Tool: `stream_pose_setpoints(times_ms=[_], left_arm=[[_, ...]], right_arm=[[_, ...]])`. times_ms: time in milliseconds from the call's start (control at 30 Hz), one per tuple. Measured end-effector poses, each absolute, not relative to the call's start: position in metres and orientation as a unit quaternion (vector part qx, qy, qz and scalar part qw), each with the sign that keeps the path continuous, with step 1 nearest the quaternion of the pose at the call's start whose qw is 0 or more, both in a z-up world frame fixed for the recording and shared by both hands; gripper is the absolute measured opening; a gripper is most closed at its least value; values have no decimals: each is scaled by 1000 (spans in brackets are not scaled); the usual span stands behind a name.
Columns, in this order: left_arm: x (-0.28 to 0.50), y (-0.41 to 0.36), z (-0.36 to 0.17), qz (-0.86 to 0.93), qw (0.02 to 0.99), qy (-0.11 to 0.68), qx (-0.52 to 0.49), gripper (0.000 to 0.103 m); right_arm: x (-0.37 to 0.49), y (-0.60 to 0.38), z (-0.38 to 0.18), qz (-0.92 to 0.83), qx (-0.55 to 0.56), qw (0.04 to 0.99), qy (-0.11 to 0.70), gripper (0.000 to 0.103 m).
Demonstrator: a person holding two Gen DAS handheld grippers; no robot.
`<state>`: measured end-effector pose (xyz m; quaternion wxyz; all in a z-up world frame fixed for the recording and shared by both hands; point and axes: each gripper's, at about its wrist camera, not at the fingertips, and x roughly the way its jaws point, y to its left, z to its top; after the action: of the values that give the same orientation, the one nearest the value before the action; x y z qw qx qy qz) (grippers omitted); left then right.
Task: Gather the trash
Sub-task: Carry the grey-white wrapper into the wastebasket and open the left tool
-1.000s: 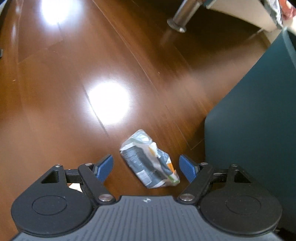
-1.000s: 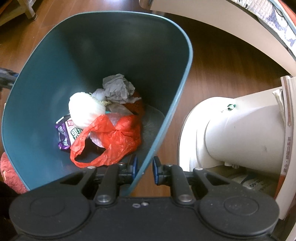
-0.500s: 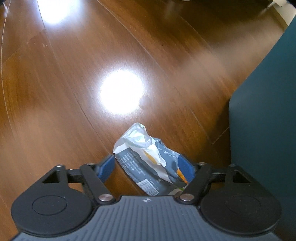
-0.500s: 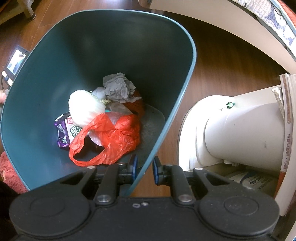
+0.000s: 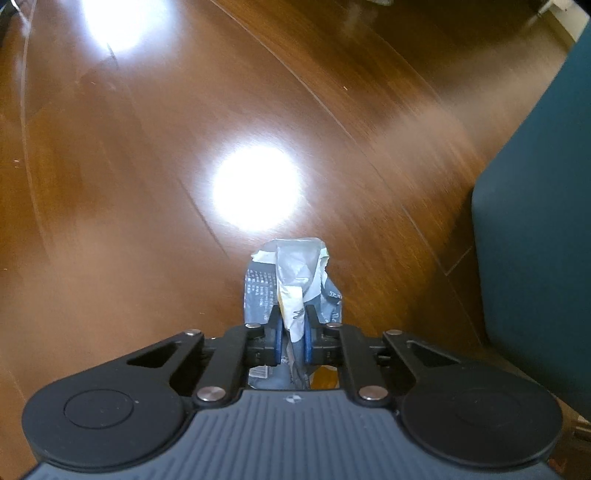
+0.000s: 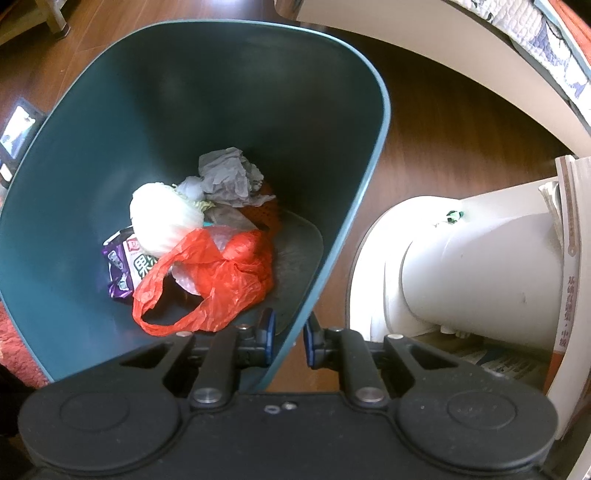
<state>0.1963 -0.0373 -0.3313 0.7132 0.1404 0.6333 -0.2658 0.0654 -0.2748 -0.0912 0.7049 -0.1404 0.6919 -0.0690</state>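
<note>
A crumpled grey and silver snack wrapper (image 5: 291, 273) lies on the brown wooden floor. My left gripper (image 5: 291, 338) points down at it; its jaws are closing and the blue pads pinch the wrapper's near end. The teal trash bin (image 5: 535, 251) stands just right of it. In the right wrist view my right gripper (image 6: 290, 338) is shut on the near rim of the teal bin (image 6: 354, 206). Inside lie a red plastic bag (image 6: 218, 280), a white ball (image 6: 162, 221), grey crumpled paper (image 6: 229, 177) and a purple packet (image 6: 120, 266).
A white rounded stand (image 6: 461, 266) and books (image 6: 570, 280) sit right of the bin. A bed edge with a quilt (image 6: 517, 22) runs along the top right. A red rug (image 6: 14, 339) lies at the bin's left. Bright light patches (image 5: 255, 188) glare on the floor.
My left gripper came down over the wrapper and its jaws went from wide open to pinched on it, squeezing it narrow. The right gripper and bin stayed put.
</note>
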Motion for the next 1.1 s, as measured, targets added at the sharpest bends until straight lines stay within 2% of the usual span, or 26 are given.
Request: stream_pose_setpoints(times_ms=[167,333,700,933,1100], left_arm=[[208,-18,-318,-243,736,616,141,10],[214,5,-282,-245,761,588,122,10],[193,44,-139,-304,827,468,71,10],[154,23,-65,-394,825,400,69,10],[130,-19,-49,-450,805,372,106,10]], right_arm=[[70,-276,-89,-72,-147,712,683,13],[74,-274,-87,-67,-164,713,678,12],[75,-268,-83,-48,-192,719,667,12],[82,-267,-83,-46,-197,718,666,12],[86,-262,-81,-41,-203,718,665,12]])
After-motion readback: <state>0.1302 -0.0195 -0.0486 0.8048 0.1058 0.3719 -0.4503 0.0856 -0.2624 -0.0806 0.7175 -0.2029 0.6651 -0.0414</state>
